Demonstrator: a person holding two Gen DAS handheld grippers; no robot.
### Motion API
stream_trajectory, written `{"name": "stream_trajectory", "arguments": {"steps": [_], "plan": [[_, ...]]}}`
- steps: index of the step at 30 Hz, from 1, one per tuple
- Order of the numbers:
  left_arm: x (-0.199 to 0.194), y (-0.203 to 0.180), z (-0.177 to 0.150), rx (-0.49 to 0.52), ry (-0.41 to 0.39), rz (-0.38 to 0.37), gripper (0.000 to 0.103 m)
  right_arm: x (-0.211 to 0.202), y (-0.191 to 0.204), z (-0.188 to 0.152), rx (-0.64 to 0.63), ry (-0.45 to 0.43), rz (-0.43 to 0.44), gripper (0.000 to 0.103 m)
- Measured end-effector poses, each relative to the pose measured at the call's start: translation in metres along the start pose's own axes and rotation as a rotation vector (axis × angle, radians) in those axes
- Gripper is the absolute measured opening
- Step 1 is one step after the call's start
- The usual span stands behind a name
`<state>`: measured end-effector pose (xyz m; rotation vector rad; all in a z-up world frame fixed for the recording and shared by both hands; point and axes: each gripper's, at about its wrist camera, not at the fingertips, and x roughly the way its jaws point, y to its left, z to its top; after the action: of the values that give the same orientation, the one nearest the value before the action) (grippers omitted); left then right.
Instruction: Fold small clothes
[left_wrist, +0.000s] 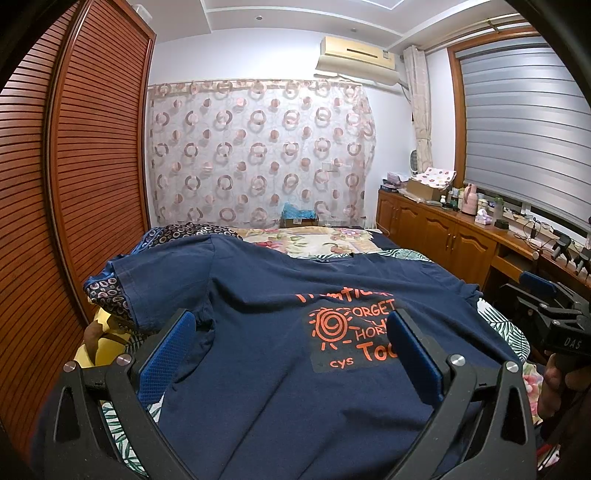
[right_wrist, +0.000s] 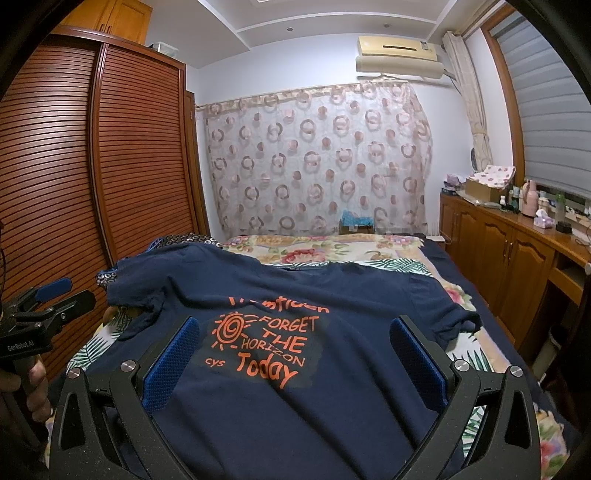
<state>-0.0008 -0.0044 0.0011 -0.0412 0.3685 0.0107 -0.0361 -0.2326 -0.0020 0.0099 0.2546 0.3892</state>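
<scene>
Both tongs sit nearest the lens: left gripper (left_wrist: 291, 354) and right gripper (right_wrist: 291, 360), jaws wide apart, holding nothing, hovering over the hem end of the navy t-shirt (right_wrist: 314, 398). Shirt lies spread print-up on the bed (right_wrist: 461, 295), orange lettering facing the cameras, collar at the far end. Looks like folding hasn't started; this is the pre-grasp. Next move probably needs each gripper to pinch a shirt edge or sleeve and carry it across the print. Left sleeve (left_wrist: 162, 288) is rumpled, overlapping a patterned cloth (left_wrist: 107, 291), so snag risk there. Wardrobe (left_wrist: 74, 184) stands close left of the shirt, cabinet (right_wrist: 517, 251) right.
</scene>
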Motion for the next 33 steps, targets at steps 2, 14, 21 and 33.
{"name": "stream_trajectory", "arguments": {"steps": [2, 14, 21, 33], "plan": [[0.0002, 0.0002, -0.0002, 0.001, 0.0, 0.001, 0.103, 0.0, -0.0001, -0.0001, 0.0, -0.001, 0.0, 0.103], [0.0002, 0.0, -0.0001, 0.0, 0.0, 0.001, 0.103, 0.0001, -0.0007, -0.0002, 0.001, -0.001, 0.001, 0.103], [0.0, -0.0004, 0.0001, 0.001, -0.001, 0.002, 0.103, -0.0012, -0.0009, 0.0002, 0.003, -0.005, -0.001, 0.103], [-0.0001, -0.0006, 0.0, 0.0, -0.001, 0.001, 0.103, -0.002, -0.0011, 0.0012, 0.004, -0.008, 0.0, 0.103]]}}
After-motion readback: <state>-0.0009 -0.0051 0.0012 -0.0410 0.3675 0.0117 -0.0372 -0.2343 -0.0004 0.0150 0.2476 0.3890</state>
